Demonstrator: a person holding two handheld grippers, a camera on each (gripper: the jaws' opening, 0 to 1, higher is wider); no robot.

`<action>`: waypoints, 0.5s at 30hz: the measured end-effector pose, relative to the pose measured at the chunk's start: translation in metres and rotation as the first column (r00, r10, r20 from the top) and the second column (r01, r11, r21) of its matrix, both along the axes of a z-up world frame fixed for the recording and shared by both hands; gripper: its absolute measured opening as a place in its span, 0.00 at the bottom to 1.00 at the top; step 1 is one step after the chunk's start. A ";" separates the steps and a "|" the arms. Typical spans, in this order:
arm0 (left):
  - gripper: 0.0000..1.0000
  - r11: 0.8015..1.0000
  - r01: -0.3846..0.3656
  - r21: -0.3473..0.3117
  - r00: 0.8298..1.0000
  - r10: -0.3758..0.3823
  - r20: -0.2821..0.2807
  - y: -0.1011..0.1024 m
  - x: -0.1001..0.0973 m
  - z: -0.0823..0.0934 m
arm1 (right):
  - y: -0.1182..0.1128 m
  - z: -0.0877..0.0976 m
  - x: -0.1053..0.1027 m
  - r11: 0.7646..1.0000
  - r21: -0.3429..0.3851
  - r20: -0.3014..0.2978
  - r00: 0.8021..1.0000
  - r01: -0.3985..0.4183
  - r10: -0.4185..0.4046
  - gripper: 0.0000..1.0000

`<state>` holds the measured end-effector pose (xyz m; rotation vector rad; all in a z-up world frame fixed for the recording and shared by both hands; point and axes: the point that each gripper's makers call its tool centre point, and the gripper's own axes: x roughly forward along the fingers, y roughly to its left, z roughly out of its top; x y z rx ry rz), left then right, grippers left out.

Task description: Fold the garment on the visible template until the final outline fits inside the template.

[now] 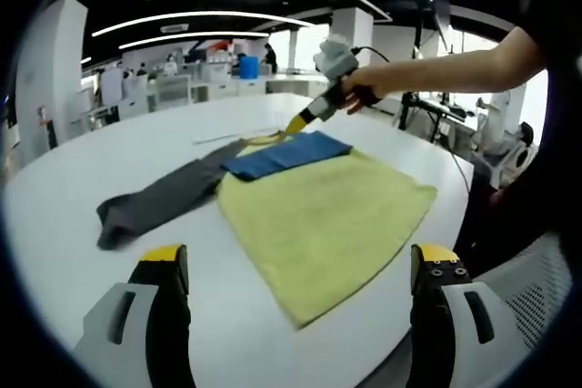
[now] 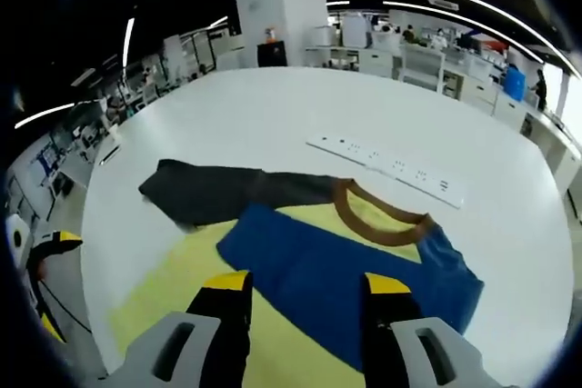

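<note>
Garment: a T-shirt (image 1: 323,215) lies flat on a white round table (image 1: 136,147). Its body is yellow, with a brown ribbed collar (image 2: 377,211) at the far end in the right gripper view.
Blue sleeve: a blue sleeve (image 2: 350,283) is folded across the upper chest of the shirt, touching the collar; in the left gripper view it shows as a blue band (image 1: 286,154) at the far edge of the yellow cloth.
Grey sleeve: a dark grey long sleeve (image 1: 164,197) stretches out flat onto the bare table to the left of the yellow body in the left gripper view; in the right gripper view it (image 2: 236,193) runs away from the collar to the left.
Template: I cannot make out any outline under the cloth.
Right gripper: held in a person's hand (image 1: 359,93), this gripper (image 1: 296,124) has its yellow tips down at the far collar edge of the shirt; in its own view the gripper (image 2: 305,293) has its jaws a moderate gap apart over the blue sleeve, with nothing between them.
Left gripper: this gripper (image 1: 296,265) hovers near the near hem, jaws wide apart, holding nothing.
Power strip: a white power strip (image 2: 386,170) lies on the table beyond the collar, apart from the shirt.
Surroundings: an open office with desks, white pillars and ceiling light strips.
</note>
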<state>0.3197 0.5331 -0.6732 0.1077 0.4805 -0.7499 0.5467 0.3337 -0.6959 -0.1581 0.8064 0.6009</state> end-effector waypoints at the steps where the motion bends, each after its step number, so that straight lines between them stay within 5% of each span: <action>1: 0.99 1.000 0.005 0.002 1.000 -0.005 -0.001 0.000 0.000 0.000 | -0.005 0.000 -0.001 1.000 0.000 -0.002 1.000 0.003 -0.003 0.44; 15: 0.99 1.000 0.018 0.008 1.000 -0.018 -0.004 -0.004 0.000 0.001 | -0.086 -0.018 -0.016 0.995 -0.065 -0.026 0.997 0.069 -0.071 0.41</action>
